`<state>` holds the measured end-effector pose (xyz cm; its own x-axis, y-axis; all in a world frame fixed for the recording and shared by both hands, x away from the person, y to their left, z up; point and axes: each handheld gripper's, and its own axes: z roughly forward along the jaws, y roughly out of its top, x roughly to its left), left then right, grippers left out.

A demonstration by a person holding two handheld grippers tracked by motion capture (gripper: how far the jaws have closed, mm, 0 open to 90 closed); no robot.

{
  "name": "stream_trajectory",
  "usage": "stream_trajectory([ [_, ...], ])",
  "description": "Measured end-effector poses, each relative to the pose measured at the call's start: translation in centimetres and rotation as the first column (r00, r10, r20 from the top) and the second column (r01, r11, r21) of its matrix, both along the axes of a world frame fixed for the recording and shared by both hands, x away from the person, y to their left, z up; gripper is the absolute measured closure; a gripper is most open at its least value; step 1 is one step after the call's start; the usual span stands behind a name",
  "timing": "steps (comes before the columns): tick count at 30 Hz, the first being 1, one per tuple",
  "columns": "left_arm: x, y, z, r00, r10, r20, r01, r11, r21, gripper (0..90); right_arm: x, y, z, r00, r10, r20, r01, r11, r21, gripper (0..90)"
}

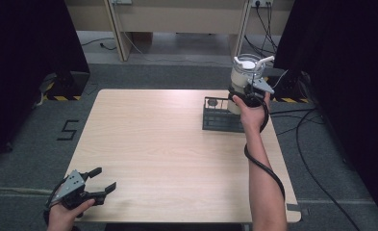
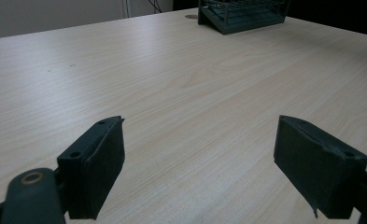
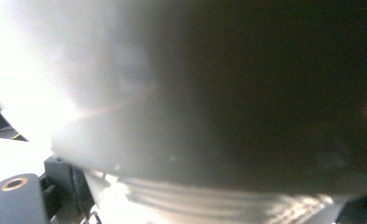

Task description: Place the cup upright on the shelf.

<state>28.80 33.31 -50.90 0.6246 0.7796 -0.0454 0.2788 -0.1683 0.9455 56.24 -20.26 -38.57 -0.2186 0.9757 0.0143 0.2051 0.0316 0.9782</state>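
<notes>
High view: a white jar (image 1: 245,72) with a white lid is seen held up above the far right part of the table (image 1: 167,159), just over the dark wire rack (image 1: 220,118) that stands there. The jar is gripped low on its body by the right gripper (image 1: 248,94), whose grey three-cornered plate is seen at the jar's right side; the jar is kept roughly upright. A white handle or spout is seen jutting from the jar's top toward the right. Whether the jar's base touches the rack cannot be told, since the hand (image 1: 252,111) and the gripper lie in front of it.

Right gripper view: the jar (image 3: 172,93) is pressed close against the camera as a blurred pale and shadowed curved surface, with ridges like a thread seen along its lower edge. The jaws are closed on it, though only a part of one jaw is made out at the lower left.

Left gripper view: the jaws of the left gripper (image 2: 200,163) are spread wide with nothing between them, and bare pale wood of the table (image 2: 181,84) is seen beyond them. The rack (image 2: 242,16) is seen at the far edge.

In the high view the left gripper (image 1: 100,185) is held over the near left corner of the table, well apart from the jar and the rack, with its jaws pointed to the right. A black cable (image 1: 266,168) is trailed along the right forearm.
</notes>
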Motion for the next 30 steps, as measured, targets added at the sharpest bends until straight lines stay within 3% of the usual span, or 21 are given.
stream_trajectory([
  [30,0.0,0.0,0.0,1.0000,-0.003,0.000,0.003,1.0000,-0.002,15.9,1.0,0.6,-3.3,0.9986,-0.003,-0.052,0.003,1.000,0.007,11.5],
])
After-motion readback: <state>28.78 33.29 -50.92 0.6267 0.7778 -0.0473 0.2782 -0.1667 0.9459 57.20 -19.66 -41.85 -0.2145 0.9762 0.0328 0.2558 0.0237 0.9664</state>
